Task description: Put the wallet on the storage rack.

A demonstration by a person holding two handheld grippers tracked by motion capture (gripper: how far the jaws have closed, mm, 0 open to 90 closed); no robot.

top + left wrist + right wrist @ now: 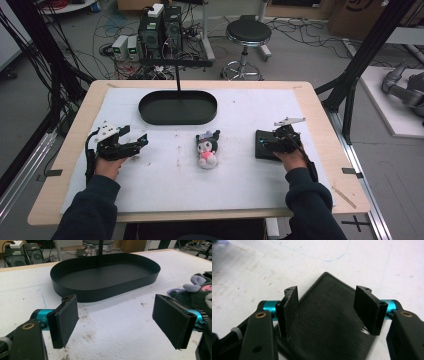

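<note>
Both grippers' jaws stand spread, the right gripper (325,312) above a black wallet (329,322).

You have a black oval tray (178,107) on the white table cover (240,180), a plush (207,148) in black, pink and lilac, and a black textured-weave pad (329,322).

— What sort of place was it?
— A robotics lab. Beyond the left gripper (142,140), past the counter (70,150), computer towers (161,29) stood on the floor amid tangled cables (107,30).
— Anything else?
— A round stool (248,33) farther back, black frame struts (367,47), and a grey robot arm (405,87) off beyond the right gripper (265,142).
</note>
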